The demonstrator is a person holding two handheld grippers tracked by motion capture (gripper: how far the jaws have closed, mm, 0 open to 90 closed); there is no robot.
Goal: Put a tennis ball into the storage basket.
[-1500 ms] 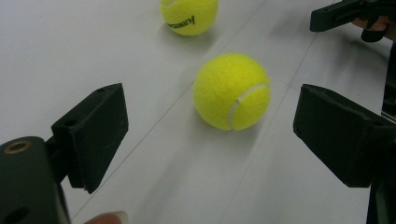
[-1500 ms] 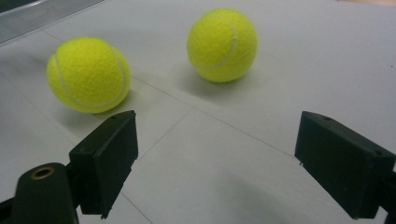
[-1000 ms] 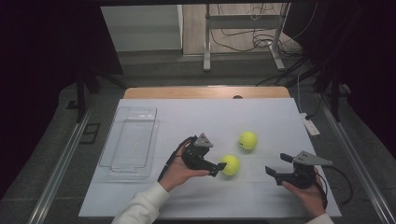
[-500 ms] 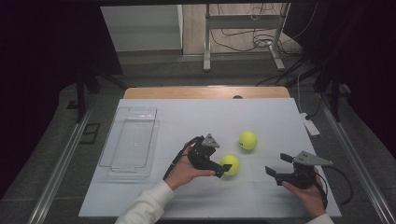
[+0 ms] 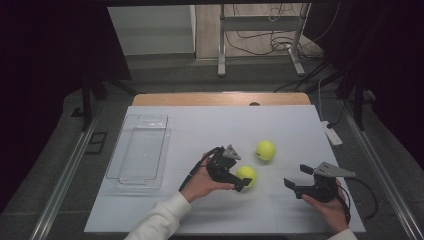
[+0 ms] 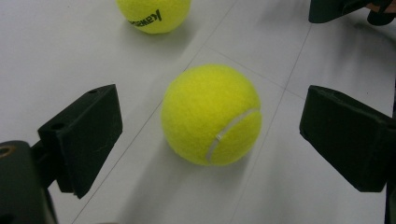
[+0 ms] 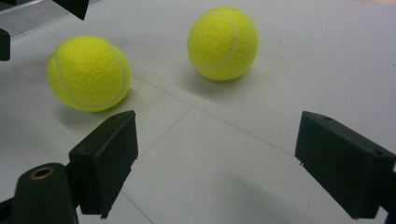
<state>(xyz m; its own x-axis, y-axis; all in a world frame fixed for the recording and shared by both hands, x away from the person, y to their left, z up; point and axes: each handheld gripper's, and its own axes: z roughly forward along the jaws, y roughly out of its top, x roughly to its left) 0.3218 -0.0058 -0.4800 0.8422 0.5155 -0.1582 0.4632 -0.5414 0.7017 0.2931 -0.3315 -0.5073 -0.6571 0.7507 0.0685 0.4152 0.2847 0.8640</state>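
Observation:
Two yellow tennis balls lie on the white table (image 5: 200, 125). The nearer ball (image 5: 246, 176) (image 6: 210, 112) rests on the table between the jaws of my left gripper (image 5: 241, 183) (image 6: 212, 140). Those jaws have just been opening and stand open, with a gap on each side of the ball. The farther ball (image 5: 265, 150) (image 6: 152, 14) (image 7: 223, 42) sits alone behind it. My right gripper (image 5: 296, 176) (image 7: 212, 163) is open to the right of both balls, with bare table between its jaws. It faces the nearer ball (image 7: 88, 72).
An empty clear plastic tray (image 5: 137, 150) stands at the table's left side. A white power strip (image 5: 332, 135) lies off the right edge. Dark floor and metal stand legs lie beyond the far edge.
My left gripper has edged right, so its jaws now flank the nearer ball. The right gripper and both balls have stayed put.

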